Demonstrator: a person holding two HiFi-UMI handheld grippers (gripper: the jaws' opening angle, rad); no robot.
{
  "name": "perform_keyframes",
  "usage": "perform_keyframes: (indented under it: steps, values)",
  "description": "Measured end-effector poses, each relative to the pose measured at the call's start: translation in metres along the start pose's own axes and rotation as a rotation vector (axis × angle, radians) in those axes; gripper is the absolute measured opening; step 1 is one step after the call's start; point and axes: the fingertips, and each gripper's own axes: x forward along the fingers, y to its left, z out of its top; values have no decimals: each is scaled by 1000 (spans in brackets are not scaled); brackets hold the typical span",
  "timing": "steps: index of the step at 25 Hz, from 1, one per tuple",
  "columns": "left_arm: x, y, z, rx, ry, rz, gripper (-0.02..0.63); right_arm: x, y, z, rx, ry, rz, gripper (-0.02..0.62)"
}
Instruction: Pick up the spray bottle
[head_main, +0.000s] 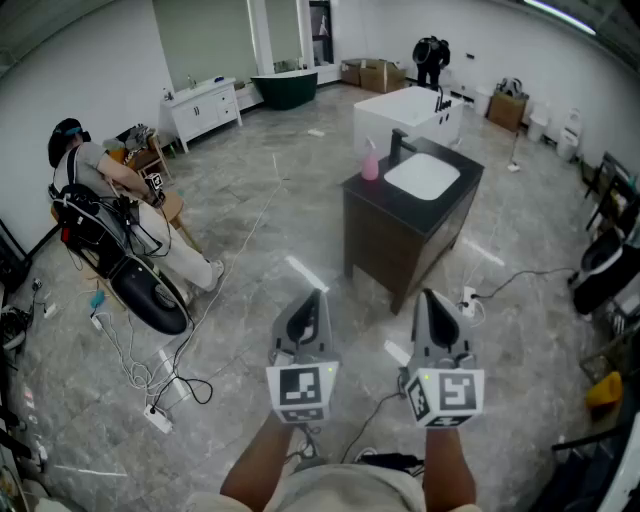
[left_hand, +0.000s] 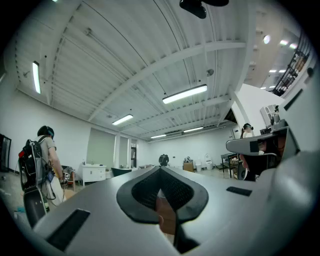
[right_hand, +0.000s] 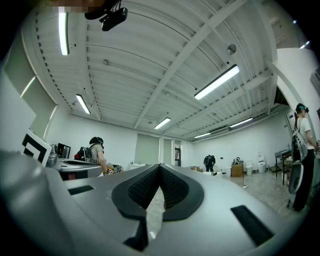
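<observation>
The pink spray bottle (head_main: 370, 162) stands upright on the back left corner of a dark vanity cabinet (head_main: 395, 240), beside a black faucet (head_main: 396, 148) and a white basin (head_main: 423, 175). My left gripper (head_main: 314, 298) and right gripper (head_main: 428, 298) are held side by side over the floor, well short of the cabinet, both pointing toward it. In both gripper views the jaws meet at the tip, left gripper (left_hand: 160, 169) and right gripper (right_hand: 159, 166), with nothing between them. The bottle does not show clearly in either gripper view.
A person (head_main: 95, 175) sits at the left beside a black bag (head_main: 150, 298), with cables (head_main: 150, 385) across the floor. A power strip (head_main: 468, 298) lies right of the cabinet. A white bathtub (head_main: 410, 108), a white cupboard (head_main: 205, 108) and another person (head_main: 431, 58) are further back.
</observation>
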Motion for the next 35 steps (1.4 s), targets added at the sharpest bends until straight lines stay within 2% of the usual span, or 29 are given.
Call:
perform_keyframes:
  steps: [16, 22, 35]
  values:
    - [11, -28, -3, 8, 8, 1, 0, -1, -18, -4, -6, -5, 12, 5]
    - [18, -50, 0, 13, 6, 5, 0, -6, -43, -5, 13, -30, 2, 6]
    - [37, -98, -6, 20, 25, 6, 2, -12, -97, -24, 49, -9, 6, 6]
